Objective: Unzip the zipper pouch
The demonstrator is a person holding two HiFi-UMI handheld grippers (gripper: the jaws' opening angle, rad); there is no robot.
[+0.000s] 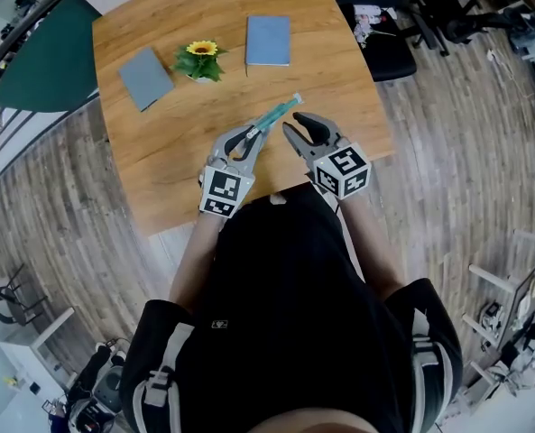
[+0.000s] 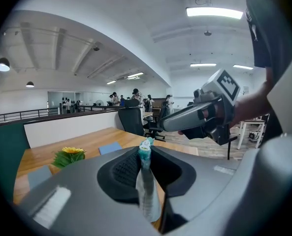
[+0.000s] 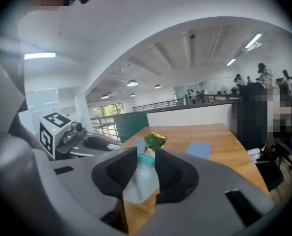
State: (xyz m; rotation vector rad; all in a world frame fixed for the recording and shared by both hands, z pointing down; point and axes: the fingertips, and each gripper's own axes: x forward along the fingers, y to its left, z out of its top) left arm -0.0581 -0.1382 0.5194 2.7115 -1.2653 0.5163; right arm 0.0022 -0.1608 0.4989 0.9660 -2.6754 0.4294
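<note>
Teal pouch (image 1: 278, 113) held edge-up over the wooden worktop (image 1: 150, 165).
The left claw (image 1: 252, 136) is clenched on one end of the pouch, probably to brace it against a pull. The right claw (image 1: 293, 124) waits just beside it, released, jaws apart, likely lining up on the zipper tab, which is too small to make out.

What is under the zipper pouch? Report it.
Only bare wooden table shows beneath the zipper pouch. The left hand-held gripper clamps its near end, hiding whatever lies under that part.
</note>
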